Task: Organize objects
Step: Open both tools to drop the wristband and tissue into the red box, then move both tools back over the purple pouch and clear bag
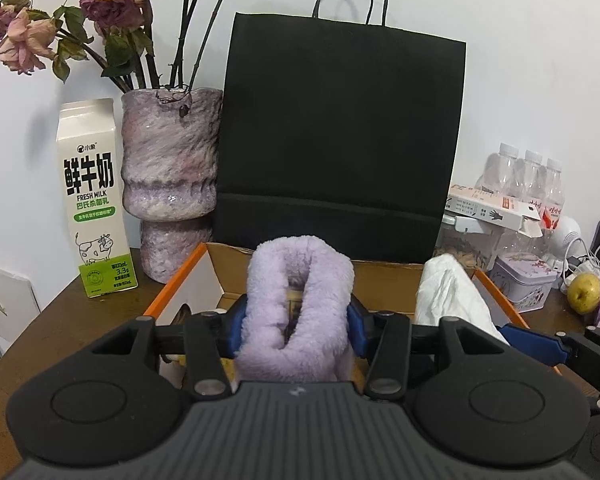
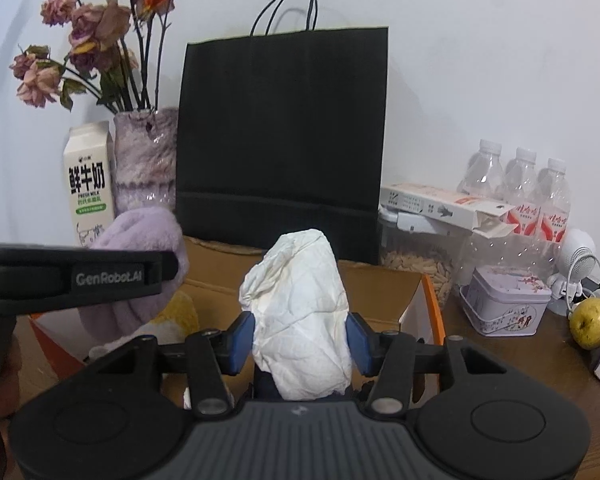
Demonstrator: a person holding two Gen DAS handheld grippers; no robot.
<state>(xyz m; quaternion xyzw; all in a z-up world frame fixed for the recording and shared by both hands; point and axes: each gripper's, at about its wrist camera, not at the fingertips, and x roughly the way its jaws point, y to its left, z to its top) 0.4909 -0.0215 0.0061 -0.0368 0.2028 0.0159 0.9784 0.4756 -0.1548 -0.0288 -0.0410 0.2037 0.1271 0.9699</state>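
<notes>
Both grippers w/ loads: your left gripper point(image 1: 298, 330) pinches purple fuzzy cloth point(image 1: 298, 292), right gripper point(image 2: 300, 344) pinches crumpled white paper point(image 2: 300, 312), above cardboard box point(image 2: 380, 284).

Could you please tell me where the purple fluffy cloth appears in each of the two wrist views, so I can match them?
Left wrist view: the purple fluffy cloth sits low in the centre, clamped in the left gripper.
Right wrist view: it appears at the left edge, partly behind the left gripper's black body.
Shared landmark: the black paper bag standing behind the cardboard box.
</notes>
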